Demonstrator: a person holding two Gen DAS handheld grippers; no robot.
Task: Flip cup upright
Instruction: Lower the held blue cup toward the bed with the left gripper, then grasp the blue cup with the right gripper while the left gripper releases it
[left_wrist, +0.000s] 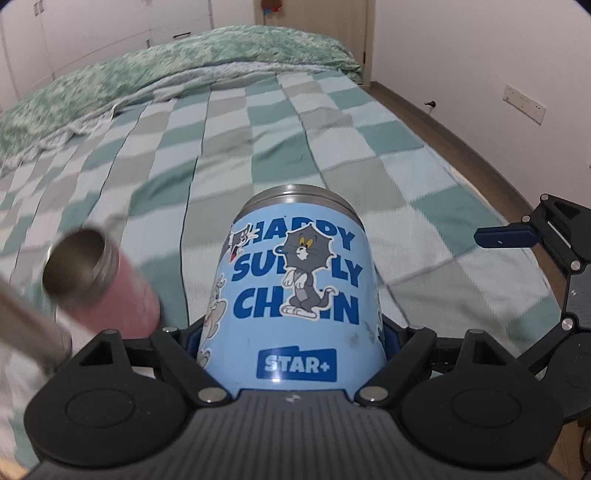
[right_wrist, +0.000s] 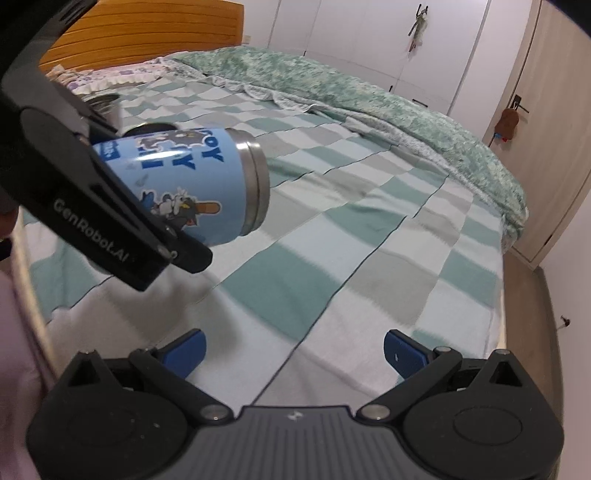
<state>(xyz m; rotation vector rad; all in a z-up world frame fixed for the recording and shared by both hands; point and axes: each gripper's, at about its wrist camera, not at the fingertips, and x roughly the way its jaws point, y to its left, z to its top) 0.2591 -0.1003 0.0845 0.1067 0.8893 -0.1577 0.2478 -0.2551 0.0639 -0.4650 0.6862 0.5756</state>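
My left claw (left_wrist: 291, 332) clamps the blue cartoon-printed cup (left_wrist: 295, 295) by its lower body, its steel rim pointing straight ahead of me and raised off the checkered bed (left_wrist: 332, 147). From my right claw (right_wrist: 293, 350) (jaws spread wide, nothing between them) the same cup (right_wrist: 192, 181) shows up ahead and to the left, tilted on its side in the air. A pink steel-mouthed cup (left_wrist: 107, 284) sits blurred just left of my left claw, near a crumpled green blanket (left_wrist: 184, 62) far ahead.
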